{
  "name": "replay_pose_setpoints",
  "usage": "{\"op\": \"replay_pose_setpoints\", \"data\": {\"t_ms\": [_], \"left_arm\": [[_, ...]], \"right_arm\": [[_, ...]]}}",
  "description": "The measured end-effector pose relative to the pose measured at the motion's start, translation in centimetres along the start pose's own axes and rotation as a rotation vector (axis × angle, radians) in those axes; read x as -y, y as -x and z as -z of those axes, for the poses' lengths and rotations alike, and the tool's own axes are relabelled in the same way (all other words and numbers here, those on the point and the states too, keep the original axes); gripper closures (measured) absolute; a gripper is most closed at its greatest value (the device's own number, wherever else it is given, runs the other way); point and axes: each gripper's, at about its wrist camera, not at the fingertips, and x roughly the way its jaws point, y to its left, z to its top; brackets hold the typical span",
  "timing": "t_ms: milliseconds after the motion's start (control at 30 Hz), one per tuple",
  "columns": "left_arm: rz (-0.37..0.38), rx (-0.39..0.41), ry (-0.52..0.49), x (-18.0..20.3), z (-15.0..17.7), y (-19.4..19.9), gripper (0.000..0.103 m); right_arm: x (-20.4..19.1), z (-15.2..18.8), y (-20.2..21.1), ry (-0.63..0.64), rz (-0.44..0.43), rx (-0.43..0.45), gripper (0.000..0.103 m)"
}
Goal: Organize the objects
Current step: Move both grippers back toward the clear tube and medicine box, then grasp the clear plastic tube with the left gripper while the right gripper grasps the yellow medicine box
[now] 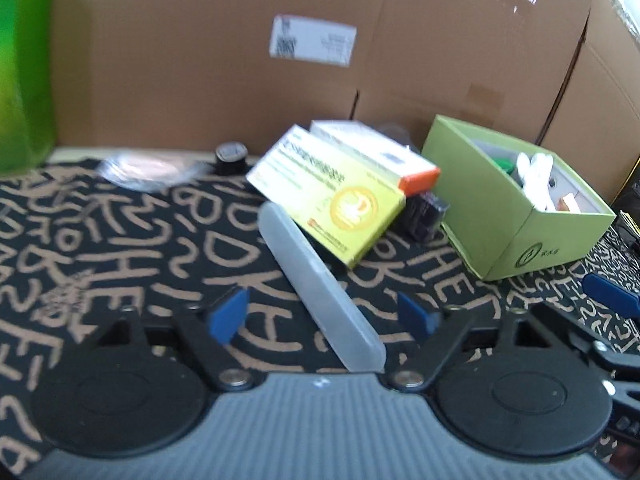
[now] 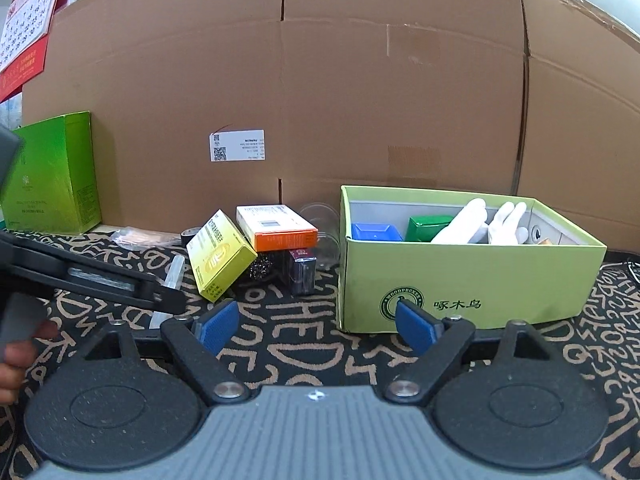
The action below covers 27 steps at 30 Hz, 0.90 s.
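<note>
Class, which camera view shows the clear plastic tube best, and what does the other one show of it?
The left wrist view: the clear plastic tube lies whole, close and central between the left gripper's fingers. In the right wrist view, that gripper hides most of it.

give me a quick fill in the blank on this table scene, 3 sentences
1. The translucent plastic case lies between the open jaws of the ____ gripper.
2. The white gloves sit inside the open ____ box.
3. The yellow carton leans beside a white carton with an ____ end.

Missing words: left; green; orange
</note>
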Motion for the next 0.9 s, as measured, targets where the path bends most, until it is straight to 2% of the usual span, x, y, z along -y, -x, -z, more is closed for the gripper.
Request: {"op": "replay_pose_setpoints", "data": {"t_ms": [33,67,133,233,333,467,667,767,833,900], "left_arm": [[0.006,-0.013,0.001,-0.1,0.0,-0.4,0.051],[0.006,-0.024,-0.005,-0.3,0.0,-0.8,0.056],[-0.015,-0.022,-0.029,-0.7,0.0,-0.8,0.081],[0.011,-0.034,-0.007,-2.2,-0.2,-0.1,0.089],[0.008,-0.012,0.000,-3.7,-0.3,0.8,0.092],[0.045,0.023,0.032,-5.3,-0.3,1.5,0.092],[0.067,0.034,0.042,-5.8,-0.3,2.0,0.092],[0.063,0.041,0.060,-6.3,-0.4,2.4,0.092],[0.061,0.039,0.068,-6.5,-0.4,2.4,0.092],[0.060,0.034,0.067,-6.5,-0.3,2.3,0.092]], "right_arm": [[-0.1,0.0,-0.1,0.004,-0.004,-0.004,0.017],[-0.3,0.0,-0.3,0.009,-0.009,-0.007,0.019],[-0.9,-0.2,-0.7,0.028,-0.025,-0.015,0.019],[-2.4,-0.7,-1.9,0.087,-0.053,-0.018,0.019],[-4.6,-1.4,-3.6,0.171,-0.076,-0.012,0.019],[-7.7,-2.4,-6.6,0.298,-0.090,0.008,0.020],[-11.1,-2.2,-10.8,0.536,-0.043,-0.002,0.023],[-11.4,-1.8,-11.9,0.571,-0.044,-0.020,0.024],[-11.3,-1.5,-12.3,0.563,-0.042,-0.045,0.031],[-11.1,-1.4,-12.0,0.536,-0.037,-0.043,0.031]]}}
